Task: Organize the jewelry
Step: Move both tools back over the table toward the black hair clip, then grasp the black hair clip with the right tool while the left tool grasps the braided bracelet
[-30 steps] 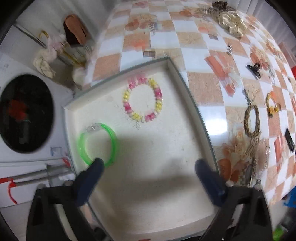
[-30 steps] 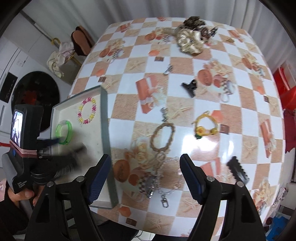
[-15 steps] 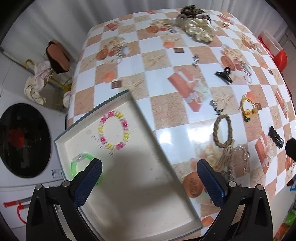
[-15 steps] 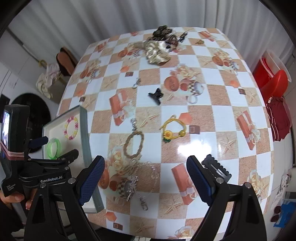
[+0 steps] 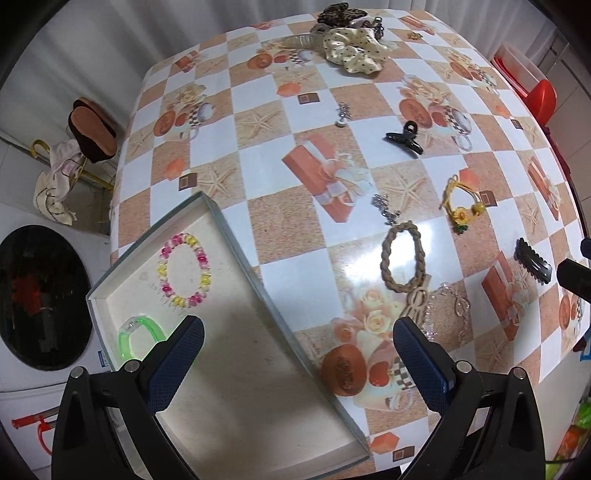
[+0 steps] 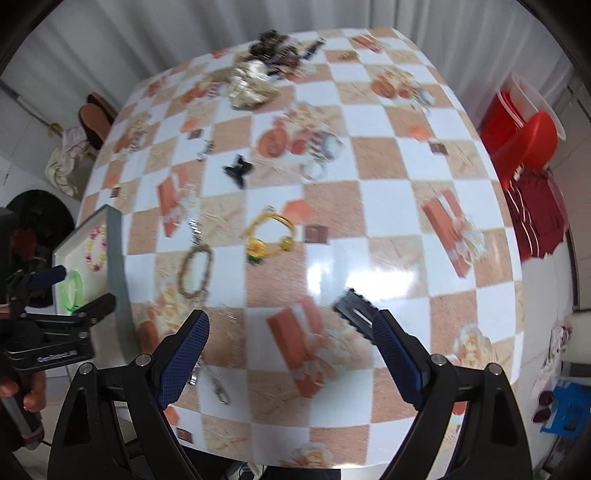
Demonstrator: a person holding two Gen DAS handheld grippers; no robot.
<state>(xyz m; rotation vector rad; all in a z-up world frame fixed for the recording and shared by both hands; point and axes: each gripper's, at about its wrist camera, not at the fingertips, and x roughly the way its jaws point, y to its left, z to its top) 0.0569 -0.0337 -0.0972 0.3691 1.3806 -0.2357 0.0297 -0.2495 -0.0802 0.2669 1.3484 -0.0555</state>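
A shallow white tray (image 5: pixel 236 417) at the table's left edge holds a pink-and-yellow bead bracelet (image 5: pixel 184 270) and a green bangle (image 5: pixel 137 338). My left gripper (image 5: pixel 295 365) is open and empty, above the tray's right rim. Loose on the table lie a braided rope bracelet (image 5: pixel 403 257), a yellow flower bracelet (image 5: pixel 461 204), a black scalloped hair clip (image 5: pixel 533 260), a black claw clip (image 5: pixel 403 138) and a silver chain (image 5: pixel 458 310). My right gripper (image 6: pixel 291 354) is open and empty, above the table's near edge. The scalloped clip (image 6: pixel 354 308) lies by its right finger. The tray (image 6: pixel 117 254) shows at left.
A cream dotted scrunchie (image 5: pixel 354 51) and dark hair pieces (image 5: pixel 338 13) lie at the table's far end. Small silver charms (image 5: pixel 342 113) sit mid-table. A washing machine door (image 5: pixel 40 295) is left of the table. Red plastic bins (image 6: pixel 524 129) stand on the right.
My left gripper has pulled back and up from the tray after leaving the green bangle there. My right gripper has swung right across the table toward the scalloped clip; its view is blurred.
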